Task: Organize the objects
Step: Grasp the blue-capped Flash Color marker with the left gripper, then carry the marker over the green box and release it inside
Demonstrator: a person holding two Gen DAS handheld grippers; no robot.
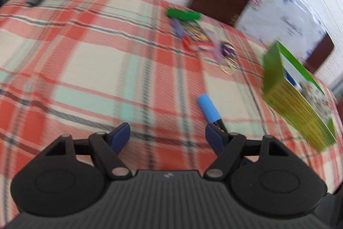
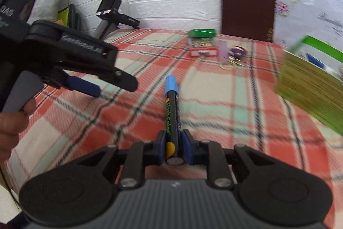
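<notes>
Item: black chalk marker with blue cap [image 2: 172, 113], clamped by right gripper [image 2: 173, 143].
Held centre frame, long axis pointing forward, cap outward; left gripper [image 1: 167, 138] was spread wide, empty, alongside.

bare plaid tablecloth [image 1: 90, 61] ahead, green box [image 1: 298, 104] blocking the right, small clutter [image 2: 205, 46] at far edge

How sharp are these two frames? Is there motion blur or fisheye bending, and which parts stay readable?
Left wrist view: heavy motion smear across the plaid tablecloth, green box and far clutter; only the left gripper is crisp.
Right wrist view: milder blur; the marker label is readable in the right gripper, the box edges are smeared.
Both views: fisheye curves the wall lines; lighting is even, with no glare.
</notes>
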